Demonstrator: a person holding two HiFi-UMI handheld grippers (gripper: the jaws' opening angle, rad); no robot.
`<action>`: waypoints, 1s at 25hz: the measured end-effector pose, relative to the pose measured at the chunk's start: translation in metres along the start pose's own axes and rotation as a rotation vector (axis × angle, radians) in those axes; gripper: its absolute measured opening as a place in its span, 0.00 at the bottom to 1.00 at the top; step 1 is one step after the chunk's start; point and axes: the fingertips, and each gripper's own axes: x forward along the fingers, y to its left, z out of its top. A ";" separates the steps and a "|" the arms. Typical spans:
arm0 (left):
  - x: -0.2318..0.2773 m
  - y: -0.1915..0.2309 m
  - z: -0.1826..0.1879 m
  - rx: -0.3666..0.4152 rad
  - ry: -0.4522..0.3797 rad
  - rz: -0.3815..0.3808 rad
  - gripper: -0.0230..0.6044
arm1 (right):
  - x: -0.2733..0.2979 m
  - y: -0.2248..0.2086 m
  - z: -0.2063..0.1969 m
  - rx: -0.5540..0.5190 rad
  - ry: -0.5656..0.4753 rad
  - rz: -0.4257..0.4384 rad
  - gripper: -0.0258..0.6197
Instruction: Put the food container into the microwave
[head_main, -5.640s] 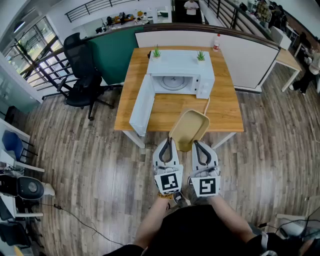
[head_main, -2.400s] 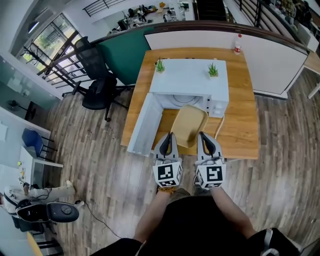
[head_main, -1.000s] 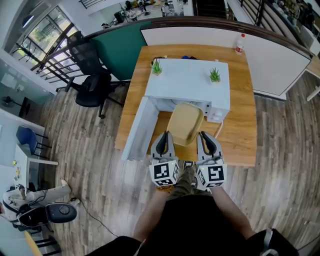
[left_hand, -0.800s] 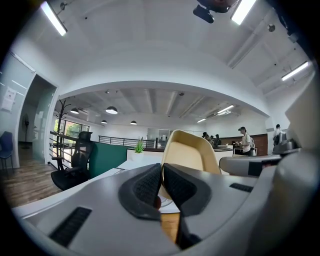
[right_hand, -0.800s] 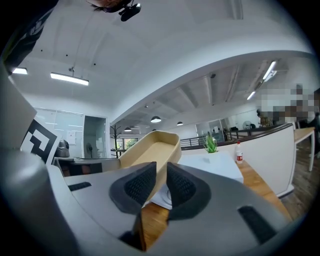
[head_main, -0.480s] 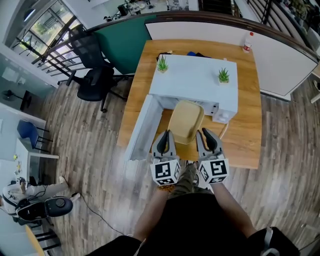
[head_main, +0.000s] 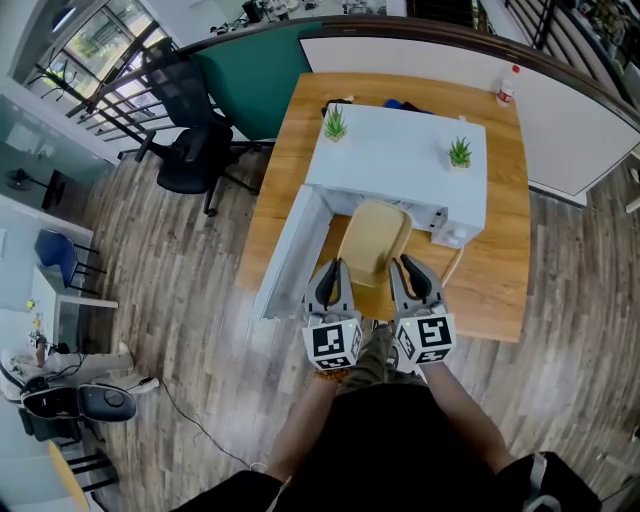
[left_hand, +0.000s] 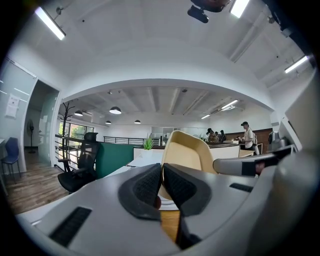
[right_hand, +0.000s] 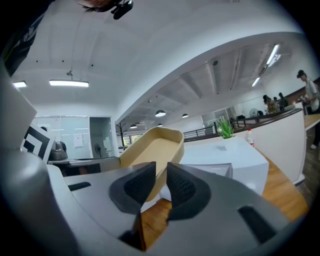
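On your left, the open door (head_main: 285, 250) of the microwave (head_main: 400, 165) stands just beside your left tongs (head_main: 333, 275), which pinch the near rim of the food container (head_main: 372, 240). Drift sideways and you clip it. The container hangs above the worktop (head_main: 500, 280), its far end at the oven mouth, where it could catch the frame. Your right tongs (head_main: 405, 270) clamp the same thin rim, and any twist between your hands may buckle it or let it slip.

- 2 tools: left tool (head_main: 331, 272), right tool (head_main: 408, 270)
- 1 food container (head_main: 374, 240)
- 1 microwave (head_main: 400, 165)
- 2 potted plants (head_main: 335, 123) (head_main: 460, 152)
- 1 bottle (head_main: 510, 85)
- 1 worktop (head_main: 500, 260)
- 1 black office chair (head_main: 195, 165)
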 end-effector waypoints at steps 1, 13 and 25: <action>0.001 0.000 0.000 0.003 0.000 -0.001 0.09 | 0.001 -0.001 -0.001 0.005 0.002 -0.002 0.15; 0.006 -0.012 -0.006 0.040 -0.030 -0.022 0.10 | 0.019 -0.022 -0.019 0.174 0.072 -0.028 0.17; 0.017 -0.018 -0.025 0.063 -0.012 -0.051 0.10 | 0.031 -0.041 -0.047 0.282 0.143 -0.084 0.12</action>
